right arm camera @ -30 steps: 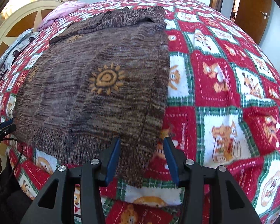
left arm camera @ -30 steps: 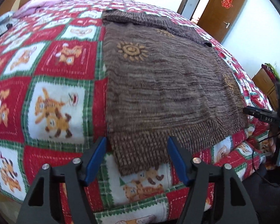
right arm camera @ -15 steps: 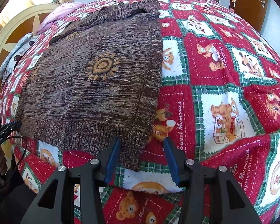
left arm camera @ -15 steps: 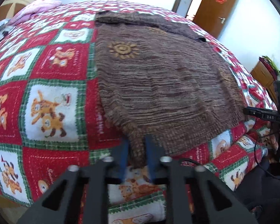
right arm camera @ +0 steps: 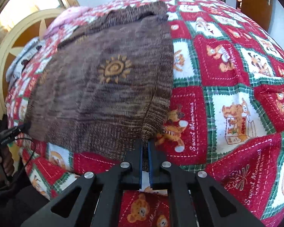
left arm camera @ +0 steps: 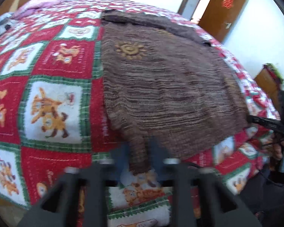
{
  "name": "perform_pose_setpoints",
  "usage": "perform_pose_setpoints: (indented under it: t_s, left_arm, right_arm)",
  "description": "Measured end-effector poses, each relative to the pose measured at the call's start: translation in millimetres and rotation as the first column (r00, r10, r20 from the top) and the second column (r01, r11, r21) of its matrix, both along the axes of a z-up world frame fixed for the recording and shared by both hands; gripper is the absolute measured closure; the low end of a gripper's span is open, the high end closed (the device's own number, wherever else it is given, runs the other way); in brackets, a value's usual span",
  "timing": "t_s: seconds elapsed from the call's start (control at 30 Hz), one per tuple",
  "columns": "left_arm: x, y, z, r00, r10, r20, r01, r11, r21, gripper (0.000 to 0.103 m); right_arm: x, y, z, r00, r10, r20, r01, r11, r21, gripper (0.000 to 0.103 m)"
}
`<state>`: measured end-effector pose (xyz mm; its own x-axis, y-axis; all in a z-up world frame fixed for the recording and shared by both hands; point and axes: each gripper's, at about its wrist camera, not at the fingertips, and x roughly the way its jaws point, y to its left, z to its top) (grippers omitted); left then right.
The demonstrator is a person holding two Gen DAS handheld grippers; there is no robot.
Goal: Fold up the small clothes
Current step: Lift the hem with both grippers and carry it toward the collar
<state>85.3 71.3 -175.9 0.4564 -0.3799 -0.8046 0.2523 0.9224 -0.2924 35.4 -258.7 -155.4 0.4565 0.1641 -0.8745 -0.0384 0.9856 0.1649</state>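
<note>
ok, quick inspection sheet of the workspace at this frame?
Surface: bed with red, white and green bear-print quilt.
Job's things: brown knit sweater, sun motifs, lying flat; near hem corners bunched up.
Clutter: pink pillow at the head end.
Grippers: left gripper and right gripper both just closed, each shut on a hem corner.
Cables: black lead hanging below the left gripper.
Surroundings: cream headboard, open wooden door, white walls.

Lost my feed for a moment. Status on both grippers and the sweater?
Left gripper and right gripper both shut on sweater hem corners. Sweater flat on quilt. Nothing in the way.
</note>
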Motion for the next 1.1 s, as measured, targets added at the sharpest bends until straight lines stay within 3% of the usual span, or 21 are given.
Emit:
perform_pose_setpoints:
  t_s: [0.1, 0.27, 0.3, 0.5, 0.83, 1.1]
  left_arm:
    - [-3.5, -0.9, 10.0, 0.999, 0.001, 0.055, -0.003, 0.999, 0.051, 0.095]
    - [-3.5, 15.3, 32.5, 0.992, 0.042, 0.116, -0.041, 0.999, -0.012, 0.095]
    - [-3.9, 17.6, 36.8, 0.991, 0.045, 0.128, -0.042, 0.999, -0.028, 0.095]
    - [-3.5, 17.5, 55.9, 0.986, 0.05, 0.162, -0.036, 0.996, -0.087, 0.095]
    - [27.1, 23.7, 98.1, 0.968, 0.082, 0.236, -0.038, 0.982, -0.184, 0.095]
    - [59.3, 31.6, 110.3, 0.956, 0.122, 0.266, -0.061, 0.973, -0.224, 0.095]
  right_arm:
    - [-5.0, -8.3, 15.2, 0.997, -0.034, 0.064, 0.032, 0.999, 0.027, 0.099]
    - [-16.2, -29.7, 48.4, 0.978, -0.104, 0.182, 0.086, 0.991, 0.107, 0.099]
    - [-18.5, -32.5, 52.8, 0.979, -0.044, 0.197, 0.023, 0.994, 0.109, 0.099]
    - [-17.9, -30.6, 69.0, 0.968, -0.049, 0.245, 0.007, 0.985, 0.17, 0.099]
    - [6.8, -22.6, 120.1, 0.933, -0.049, 0.356, -0.015, 0.984, 0.175, 0.099]
    - [46.2, -22.4, 136.7, 0.918, -0.052, 0.394, -0.011, 0.988, 0.155, 0.099]
